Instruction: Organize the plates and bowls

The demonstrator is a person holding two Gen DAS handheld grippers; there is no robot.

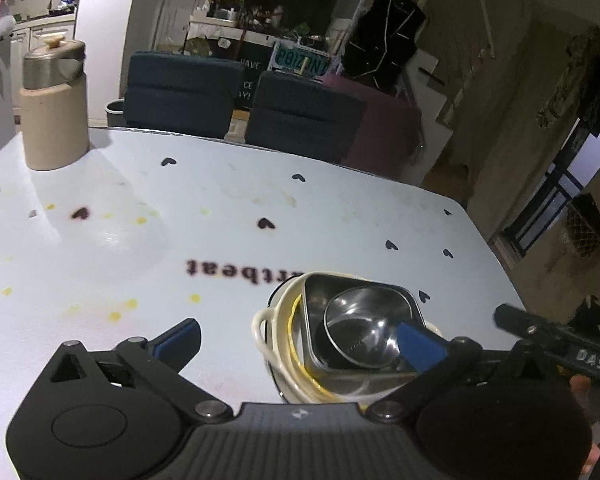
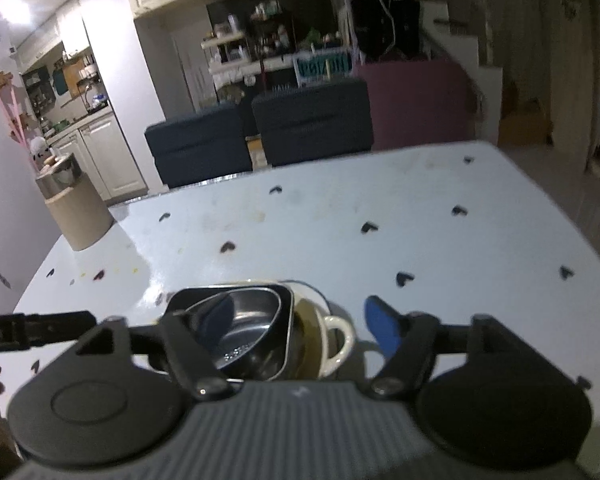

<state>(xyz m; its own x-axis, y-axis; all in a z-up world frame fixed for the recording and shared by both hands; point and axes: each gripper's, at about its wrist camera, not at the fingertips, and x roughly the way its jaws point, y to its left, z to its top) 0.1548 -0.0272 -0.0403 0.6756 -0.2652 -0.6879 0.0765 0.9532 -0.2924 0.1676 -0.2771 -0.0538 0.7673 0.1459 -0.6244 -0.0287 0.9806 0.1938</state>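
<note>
A stack of dishes rests on the white table: a small round steel bowl (image 1: 356,332) nested in a square steel dish (image 1: 324,292), both inside a cream bowl with side handles (image 1: 260,328). My left gripper (image 1: 300,340) is open above the stack, its right blue pad over the steel bowl, nothing pressed between its fingers. In the right wrist view the same steel bowl (image 2: 244,336), square dish (image 2: 284,320) and cream handled bowl (image 2: 336,344) lie below my open right gripper (image 2: 300,332); its left finger overlaps the steel dish, its right pad hangs past the cream handle.
The white table (image 1: 220,208) has small black hearts, printed lettering and yellow stains. A beige canister with a metal lid (image 1: 54,108) stands at its far left corner (image 2: 78,212). Two dark chairs (image 1: 304,116) sit behind the far edge. The other gripper's black bar (image 1: 556,344) shows at right.
</note>
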